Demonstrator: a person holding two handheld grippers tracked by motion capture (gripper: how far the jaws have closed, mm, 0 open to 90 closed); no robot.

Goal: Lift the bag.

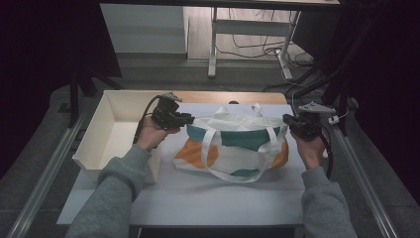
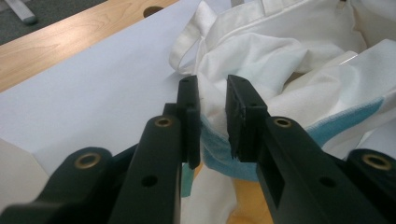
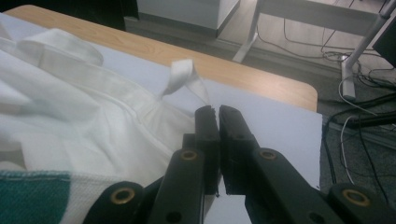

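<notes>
A white tote bag [image 1: 233, 148] with teal and orange patches rests on the white mat, its mouth held between my two grippers. At the left end of the bag's rim, my left gripper [image 1: 187, 119] is shut on a bunched fold. In the left gripper view that fold of white and blue cloth [image 2: 212, 135] fills the narrow gap at my left gripper [image 2: 212, 84]. My right gripper [image 1: 287, 120] is at the bag's right top corner. In the right gripper view its jaws [image 3: 218, 111] stand almost together, and the bag's [image 3: 70, 107] thin edge runs in to them.
A white open box [image 1: 96, 126] stands at the left of the bag, close to my left hand. The white mat [image 1: 198, 198] covers a wooden table [image 1: 223, 96]. A handle loop [image 3: 182, 74] lies on the mat behind the bag. Desk legs and cables [image 1: 257, 49] are on the floor beyond.
</notes>
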